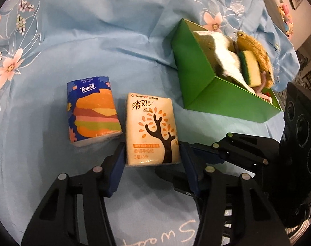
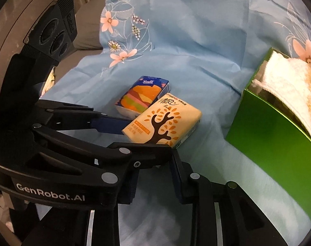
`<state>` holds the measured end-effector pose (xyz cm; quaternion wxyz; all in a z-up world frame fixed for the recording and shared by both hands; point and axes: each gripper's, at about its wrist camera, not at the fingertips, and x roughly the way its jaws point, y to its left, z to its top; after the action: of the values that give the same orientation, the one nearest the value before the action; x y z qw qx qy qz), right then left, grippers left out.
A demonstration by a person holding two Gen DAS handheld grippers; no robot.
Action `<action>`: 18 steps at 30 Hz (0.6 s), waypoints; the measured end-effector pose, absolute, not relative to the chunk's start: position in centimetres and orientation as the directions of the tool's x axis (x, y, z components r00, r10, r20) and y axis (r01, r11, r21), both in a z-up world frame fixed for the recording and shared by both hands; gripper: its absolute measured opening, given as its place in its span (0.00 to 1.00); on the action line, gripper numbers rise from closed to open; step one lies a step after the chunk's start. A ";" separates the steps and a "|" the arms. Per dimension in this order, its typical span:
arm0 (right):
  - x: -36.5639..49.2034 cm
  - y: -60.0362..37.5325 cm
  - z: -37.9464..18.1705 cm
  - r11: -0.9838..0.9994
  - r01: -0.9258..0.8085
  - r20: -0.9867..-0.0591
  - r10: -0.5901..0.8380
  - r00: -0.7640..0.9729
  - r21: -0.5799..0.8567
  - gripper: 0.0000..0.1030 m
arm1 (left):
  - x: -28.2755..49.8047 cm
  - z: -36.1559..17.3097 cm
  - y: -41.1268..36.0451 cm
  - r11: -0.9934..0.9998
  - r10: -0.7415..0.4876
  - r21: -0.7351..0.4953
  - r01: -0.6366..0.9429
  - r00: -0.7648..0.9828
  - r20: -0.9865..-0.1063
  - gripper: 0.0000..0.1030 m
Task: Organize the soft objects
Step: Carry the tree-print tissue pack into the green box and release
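Note:
A cream tissue pack with a brown tree (image 1: 153,131) lies on the blue floral cloth (image 1: 93,51). My left gripper (image 1: 152,160) straddles its near end, one finger on each side, close to its sides; I cannot tell if they press it. A blue Tempo tissue pack with a burger print (image 1: 93,110) lies just left of it. Both packs show in the right wrist view, cream (image 2: 163,121) and blue (image 2: 143,98). My right gripper (image 2: 155,184) is open and empty, below the left gripper (image 2: 134,131). A green box (image 1: 208,82) at right holds soft items.
The box holds a white towel (image 1: 223,55), a yellow-green sponge (image 1: 250,67) and a brown plush (image 1: 255,47). The box also shows in the right wrist view (image 2: 268,131). The cloth's edge and a grey surface (image 2: 87,30) lie at far left there.

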<state>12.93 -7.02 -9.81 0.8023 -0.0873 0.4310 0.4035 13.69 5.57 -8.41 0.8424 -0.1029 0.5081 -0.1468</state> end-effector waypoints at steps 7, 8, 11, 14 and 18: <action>10.9 -9.0 -7.5 0.676 -0.710 -0.727 0.587 0.356 0.197 0.29 | 11.9 -6.2 4.0 0.933 -0.360 -0.298 0.203 0.471 -0.805 0.50; 10.7 -9.2 -7.2 0.678 -0.709 -0.725 0.587 0.361 0.196 0.29 | 11.8 -5.9 3.7 0.932 -0.360 -0.294 0.210 0.474 -0.803 0.50; 10.1 -10.2 -6.1 0.686 -0.702 -0.711 0.590 0.382 0.192 0.29 | 11.3 -4.9 2.7 0.931 -0.361 -0.281 0.232 0.485 -0.797 0.50; 9.5 -11.5 -4.9 0.697 -0.692 -0.690 0.595 0.412 0.188 0.29 | 10.9 -3.7 1.3 0.931 -0.357 -0.258 0.257 0.502 -0.788 0.50; 9.0 -13.5 -3.2 0.714 -0.675 -0.659 0.601 0.452 0.187 0.29 | 10.6 -2.1 -0.4 0.929 -0.356 -0.233 0.289 0.520 -0.777 0.50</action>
<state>8.97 -13.50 -3.24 0.8506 -0.0510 0.3651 0.3750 10.60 -0.38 -2.11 0.8709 -0.0373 0.4537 -0.1851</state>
